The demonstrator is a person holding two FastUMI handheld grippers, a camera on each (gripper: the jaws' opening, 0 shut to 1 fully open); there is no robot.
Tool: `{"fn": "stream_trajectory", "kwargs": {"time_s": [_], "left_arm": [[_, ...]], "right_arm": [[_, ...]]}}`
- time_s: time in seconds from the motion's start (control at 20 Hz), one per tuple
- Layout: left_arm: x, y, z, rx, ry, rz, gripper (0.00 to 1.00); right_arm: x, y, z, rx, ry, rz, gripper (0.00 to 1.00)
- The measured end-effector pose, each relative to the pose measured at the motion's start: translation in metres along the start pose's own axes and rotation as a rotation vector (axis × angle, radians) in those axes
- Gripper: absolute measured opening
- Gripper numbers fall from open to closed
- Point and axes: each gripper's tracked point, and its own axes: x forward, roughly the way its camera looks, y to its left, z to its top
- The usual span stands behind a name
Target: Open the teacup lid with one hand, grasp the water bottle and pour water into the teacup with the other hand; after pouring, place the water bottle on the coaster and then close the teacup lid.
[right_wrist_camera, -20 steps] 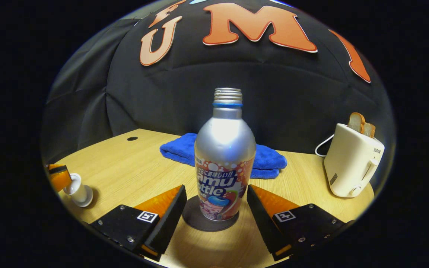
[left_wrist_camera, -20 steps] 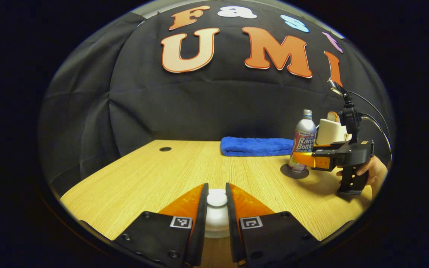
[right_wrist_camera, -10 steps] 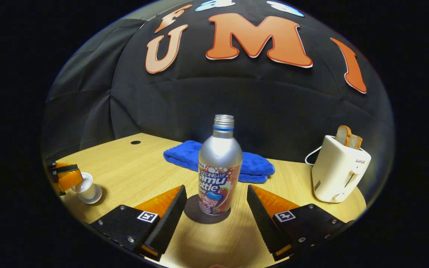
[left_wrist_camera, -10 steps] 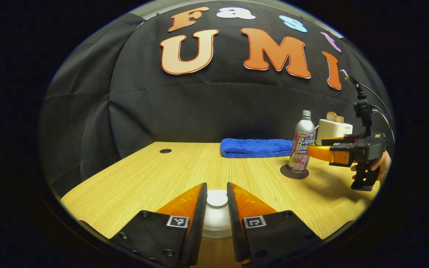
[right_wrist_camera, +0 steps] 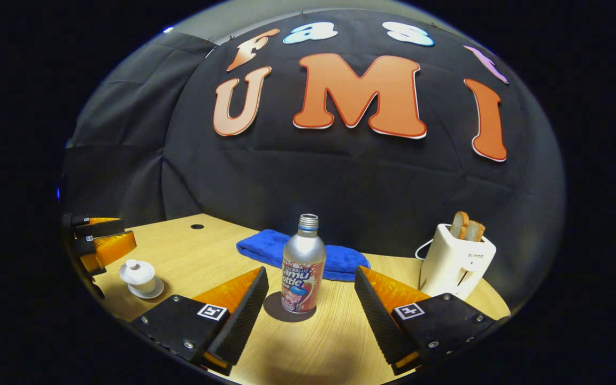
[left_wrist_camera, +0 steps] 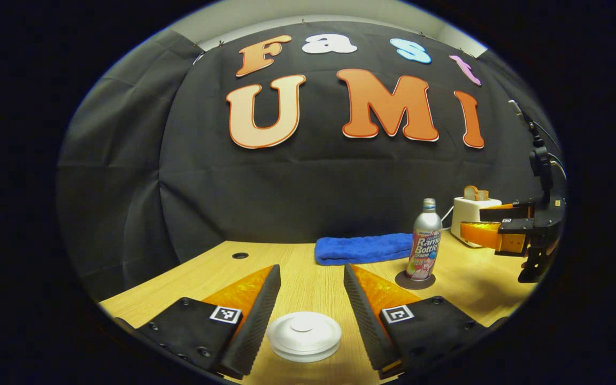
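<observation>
Both grippers are spread apart and hold nothing; the water bottle [right_wrist_camera: 302, 266] stands upright on the coaster [right_wrist_camera: 275, 309].

In the right gripper view the bottle's long axis is vertical, its open neck pointing up, and it stands ahead of the right gripper [right_wrist_camera: 308, 305], between the lines of the two fingers but apart from them. The teacup [right_wrist_camera: 140, 277] sits on its saucer with the lid [left_wrist_camera: 303, 332] on, low between the wide fingers of the left gripper [left_wrist_camera: 310, 307], touching neither as far as I can see. On the wooden table [left_wrist_camera: 308, 275], a blue towel [right_wrist_camera: 329, 256] lies behind the bottle.
</observation>
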Motion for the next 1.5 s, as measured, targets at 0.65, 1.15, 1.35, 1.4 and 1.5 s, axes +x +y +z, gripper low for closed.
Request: {"fn": "stream_trajectory", "kwargs": {"time_s": [0.65,1.15,1.35,1.4,1.5], "left_arm": [[-0.019,-0.025,0.077,-0.079,-0.143,-0.012,0.97],[-0.029,-0.029,0.071,-0.084,-0.130,-0.016,0.94],[-0.030,-0.029,0.069,-0.080,-0.124,-0.020,0.98],[-0.031,-0.029,0.070,-0.079,-0.124,-0.021,0.98],[-0.033,-0.031,0.073,-0.070,-0.131,-0.023,0.98]], "right_arm": [[-0.073,-0.031,0.041,0.024,-0.146,-0.079,0.98],[-0.091,-0.035,0.029,0.015,-0.147,-0.111,0.99],[-0.094,-0.033,0.033,0.015,-0.157,-0.112,0.99],[-0.095,-0.031,0.034,0.019,-0.161,-0.111,0.99],[-0.098,-0.032,0.036,0.023,-0.167,-0.115,0.99]]}}
